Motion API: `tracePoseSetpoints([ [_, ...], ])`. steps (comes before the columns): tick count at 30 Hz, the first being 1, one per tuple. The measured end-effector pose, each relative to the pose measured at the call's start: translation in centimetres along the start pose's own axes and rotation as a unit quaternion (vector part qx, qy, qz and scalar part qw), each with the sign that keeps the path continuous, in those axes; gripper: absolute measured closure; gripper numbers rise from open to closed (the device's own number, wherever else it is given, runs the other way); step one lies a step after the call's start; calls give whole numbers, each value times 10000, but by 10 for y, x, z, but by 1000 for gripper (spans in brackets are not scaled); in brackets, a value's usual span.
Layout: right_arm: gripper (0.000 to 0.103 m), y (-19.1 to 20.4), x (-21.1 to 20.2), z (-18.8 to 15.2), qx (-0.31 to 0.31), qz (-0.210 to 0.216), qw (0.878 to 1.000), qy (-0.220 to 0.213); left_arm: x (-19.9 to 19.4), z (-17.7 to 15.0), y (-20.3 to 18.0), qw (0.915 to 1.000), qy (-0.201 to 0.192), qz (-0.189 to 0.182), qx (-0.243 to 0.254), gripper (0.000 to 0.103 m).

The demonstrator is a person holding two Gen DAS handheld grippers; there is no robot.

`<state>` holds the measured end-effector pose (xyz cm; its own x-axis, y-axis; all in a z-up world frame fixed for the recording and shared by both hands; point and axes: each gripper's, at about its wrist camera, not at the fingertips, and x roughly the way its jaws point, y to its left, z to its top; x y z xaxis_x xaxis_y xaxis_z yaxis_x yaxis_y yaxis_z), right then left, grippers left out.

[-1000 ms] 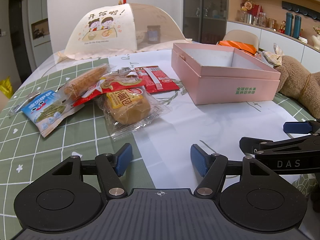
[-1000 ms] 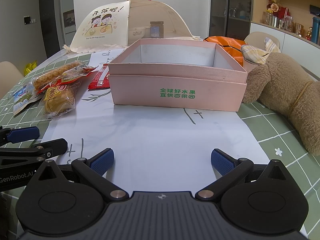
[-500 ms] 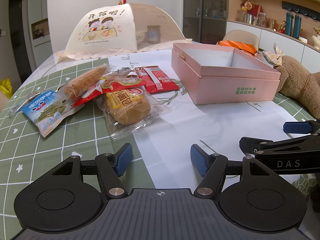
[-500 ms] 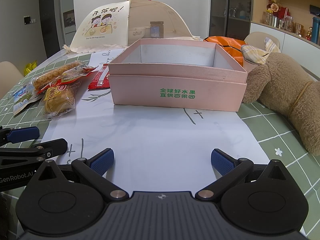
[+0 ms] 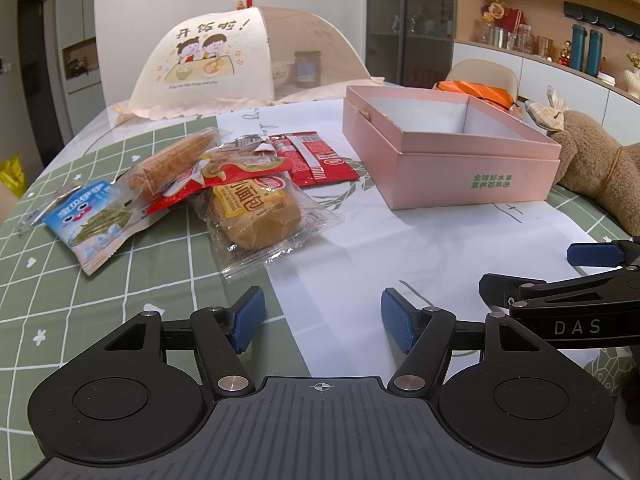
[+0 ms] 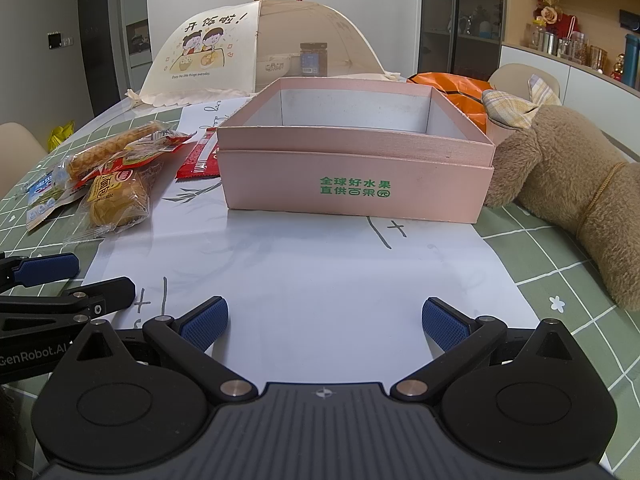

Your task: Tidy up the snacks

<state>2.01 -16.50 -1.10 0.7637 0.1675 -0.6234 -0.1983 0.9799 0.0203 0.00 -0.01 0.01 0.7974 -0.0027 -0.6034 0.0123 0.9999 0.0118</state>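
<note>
Both tongs are empty, with jaws spread wide. Left tongs (image 5: 322, 318) sit low over the worktop (image 5: 100, 280), at the border between the green checked cloth and a white paper sheet (image 6: 320, 272). Right tongs (image 6: 324, 318) sit just beside them over the sheet, facing the pink box (image 6: 356, 184).

Nearest to the left tongs lies the bread packet (image 5: 256, 216), a clear film bag around a soft bun. Expected handling: light and easily crushed. Grip lightly across the bun, or pinch the crimped end seal, which lies flat on the worktop.

Behind it, a red-and-white wrapper (image 5: 224, 178) overlaps the bread packet and rests against a long wafer-roll packet (image 5: 172, 162). The roll is probably brittle; grasp it across its width at mid-length with little force. A blue seaweed packet (image 5: 90, 224) lies at the left of the group, and a flat red sachet (image 5: 314, 158) at the right, nearest the box. Both are thin, light and glossy, so likely to slip; take them by a raised edge.

The pink box is open and appears empty in both views. It stands well apart from the bread packet, with a plush toy (image 6: 568, 184) touching its right end.

No snack has yet been placed in the box.
</note>
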Motion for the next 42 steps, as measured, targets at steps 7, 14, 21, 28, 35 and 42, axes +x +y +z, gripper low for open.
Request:
tracePoseSetpoints([
  [7,0,0,0,0,-1,0,10000,0,0,0,0,10000,0,-1,0,32],
  [14,0,0,0,0,-4,-3,10000,0,0,0,0,10000,1,0,1,32],
  [21,0,1,-1,0,-5,-5,10000,-2,0,0,0,10000,0,-1,0,32],
  [28,0,3,-3,2,-75,67,9997,207,-1,0,1,10000,2,-40,-3,34],
  [35,0,0,0,17,-271,206,9934,1099,-30,16,45,9964,517,-667,-60,38],
  [42,12,20,-6,52,-828,339,9917,928,-76,40,216,9965,435,684,-214,42],
])
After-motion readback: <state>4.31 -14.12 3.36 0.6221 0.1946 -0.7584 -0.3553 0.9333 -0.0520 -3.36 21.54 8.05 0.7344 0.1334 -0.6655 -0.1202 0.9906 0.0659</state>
